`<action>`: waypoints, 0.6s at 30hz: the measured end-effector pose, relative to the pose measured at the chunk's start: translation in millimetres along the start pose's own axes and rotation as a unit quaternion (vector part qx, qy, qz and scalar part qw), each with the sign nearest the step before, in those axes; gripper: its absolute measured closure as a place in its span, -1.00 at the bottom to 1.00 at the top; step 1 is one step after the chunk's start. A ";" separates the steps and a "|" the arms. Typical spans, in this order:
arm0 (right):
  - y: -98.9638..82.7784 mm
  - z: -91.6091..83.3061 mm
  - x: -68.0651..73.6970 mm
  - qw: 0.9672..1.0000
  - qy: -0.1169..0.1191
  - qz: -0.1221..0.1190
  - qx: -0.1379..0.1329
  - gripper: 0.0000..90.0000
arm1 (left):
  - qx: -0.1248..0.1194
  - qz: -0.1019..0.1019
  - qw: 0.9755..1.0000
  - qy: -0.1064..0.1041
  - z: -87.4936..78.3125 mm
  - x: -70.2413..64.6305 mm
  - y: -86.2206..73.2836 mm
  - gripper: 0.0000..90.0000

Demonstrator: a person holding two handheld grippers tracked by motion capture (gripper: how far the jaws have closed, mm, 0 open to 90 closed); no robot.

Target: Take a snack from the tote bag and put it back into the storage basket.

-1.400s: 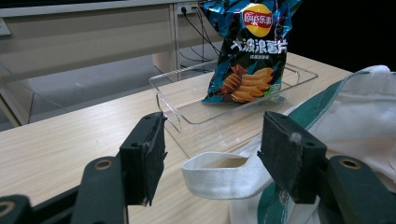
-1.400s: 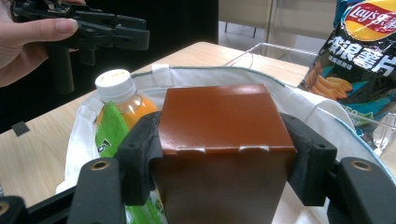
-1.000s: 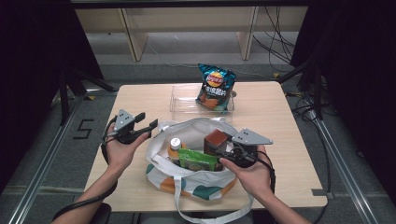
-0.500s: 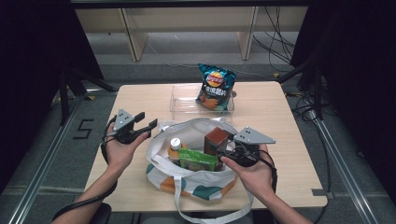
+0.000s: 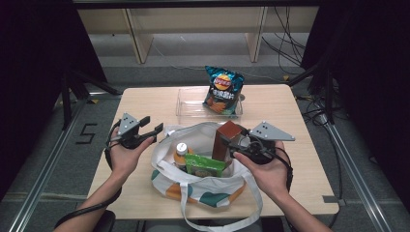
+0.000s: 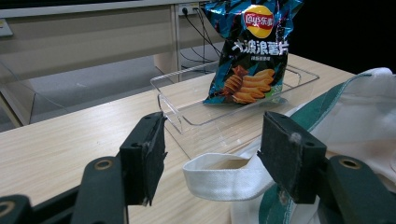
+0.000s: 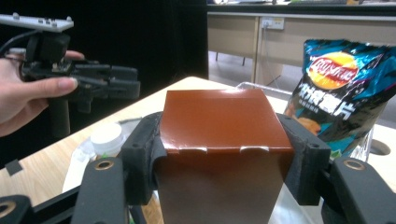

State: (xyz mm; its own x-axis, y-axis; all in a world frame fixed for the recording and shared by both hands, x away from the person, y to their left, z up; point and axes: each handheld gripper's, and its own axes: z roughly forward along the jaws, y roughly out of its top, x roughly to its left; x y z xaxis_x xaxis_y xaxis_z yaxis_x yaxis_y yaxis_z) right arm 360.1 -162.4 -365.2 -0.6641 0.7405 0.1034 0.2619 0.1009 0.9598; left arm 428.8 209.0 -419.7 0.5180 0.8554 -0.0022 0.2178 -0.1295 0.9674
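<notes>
A white tote bag (image 5: pixel 208 186) with green and orange patches lies open at the table's front middle. My right gripper (image 5: pixel 231 145) is shut on a brown box (image 5: pixel 226 140), holding it upright above the bag's opening; in the right gripper view the box (image 7: pixel 219 149) sits squeezed between both pads. Inside the bag rest a white-capped bottle (image 5: pixel 181 151) and a green packet (image 5: pixel 205 166). My left gripper (image 5: pixel 151 127) hovers open at the bag's left rim, and its own view shows a bag strap (image 6: pixel 224 175) between the fingers (image 6: pixel 147 156), untouched.
A clear plastic tray (image 5: pixel 193 104) stands at the back middle of the table (image 5: pixel 300 145), with a blue chips bag (image 5: pixel 222 90) leaning in it. The tray (image 6: pixel 187 116) lies just beyond my left gripper. Shelving and cables sit behind the table.
My right gripper has lifted the brown box up out of the bag. The left gripper has stayed where it was.
</notes>
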 end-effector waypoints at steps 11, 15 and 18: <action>15.4 -3.4 -4.6 1.000 -0.003 0.006 -0.018 -0.11 | 0.000 -0.002 1.000 0.001 0.3 0.5 -0.2 -0.12; 21.7 -4.8 -7.1 1.000 -0.007 -0.001 -0.025 -0.11 | 0.001 -0.002 1.000 0.001 0.5 0.5 -0.3 -0.12; 25.7 -5.1 -8.4 1.000 -0.004 0.009 -0.028 -0.11 | 0.000 -0.003 1.000 0.001 0.4 0.5 -0.2 -0.12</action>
State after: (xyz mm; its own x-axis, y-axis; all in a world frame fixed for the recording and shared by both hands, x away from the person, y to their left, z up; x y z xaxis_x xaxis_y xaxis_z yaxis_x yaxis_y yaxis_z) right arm 368.8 -169.3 -340.0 -0.6543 0.7469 0.1186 0.2338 0.0506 0.9710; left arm 429.3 209.3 -420.0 0.5145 0.8575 -0.0072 0.2214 -0.1247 0.9672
